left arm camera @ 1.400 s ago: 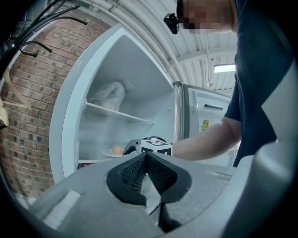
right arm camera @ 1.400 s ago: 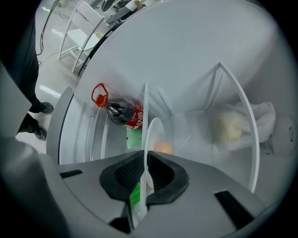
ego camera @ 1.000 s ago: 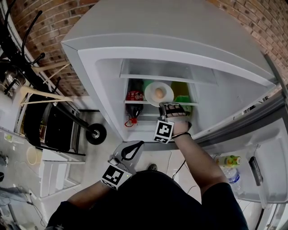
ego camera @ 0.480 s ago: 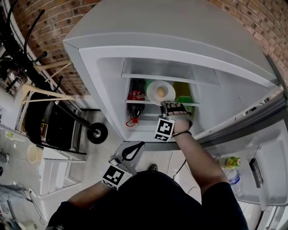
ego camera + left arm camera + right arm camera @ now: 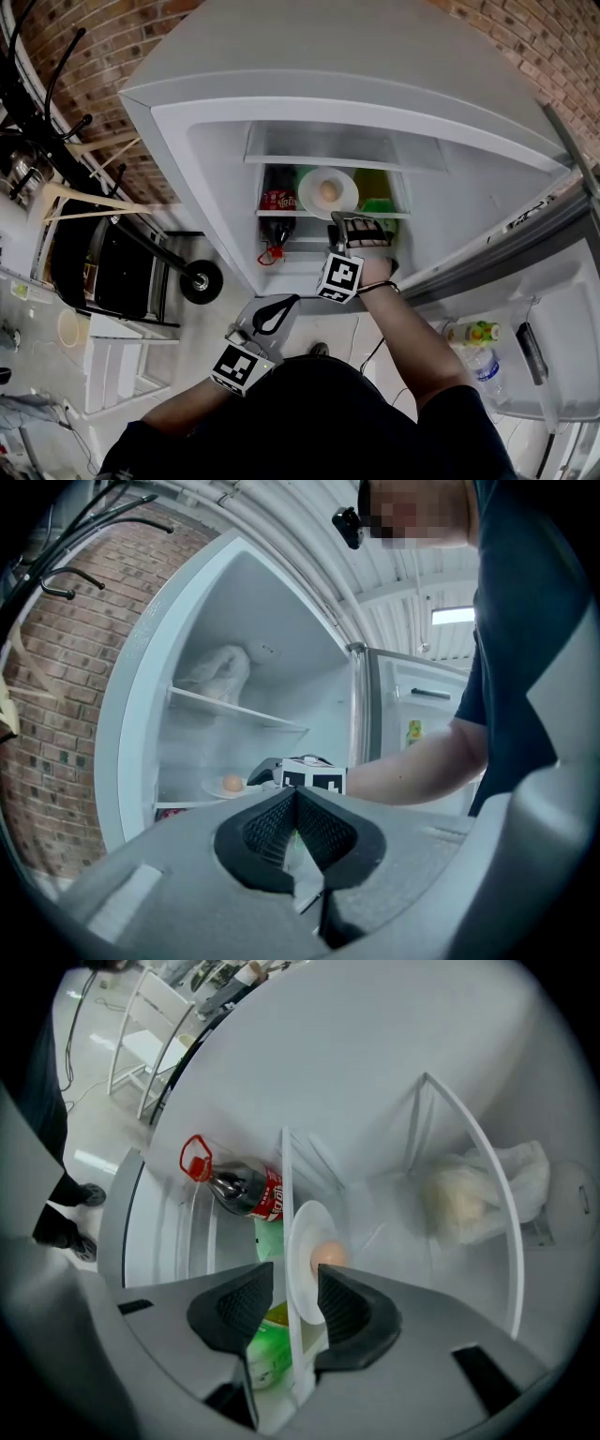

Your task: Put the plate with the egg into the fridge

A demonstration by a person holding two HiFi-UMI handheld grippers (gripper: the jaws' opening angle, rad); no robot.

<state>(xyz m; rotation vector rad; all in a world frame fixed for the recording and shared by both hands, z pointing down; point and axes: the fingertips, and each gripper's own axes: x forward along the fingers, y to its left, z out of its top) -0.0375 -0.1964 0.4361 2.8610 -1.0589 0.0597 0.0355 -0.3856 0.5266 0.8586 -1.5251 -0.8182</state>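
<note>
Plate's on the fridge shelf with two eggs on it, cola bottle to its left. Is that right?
Not quite. The plate carries one egg, not two; the head view and the right gripper view both show it. The rest holds: it sits on the fridge shelf, with the cola bottle to its left.

bright, even lighting; ceiling light (image 5: pixel 453 617) glares. heavy fisheye bending, dark vignetted corners in gripper views. fridge (image 5: pixel 394 1072) walls washed pale.

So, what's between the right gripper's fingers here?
In the right gripper view, the plate rim and the white shelf edge stand between the right gripper's opening fingers; the egg sits just beyond.
</note>
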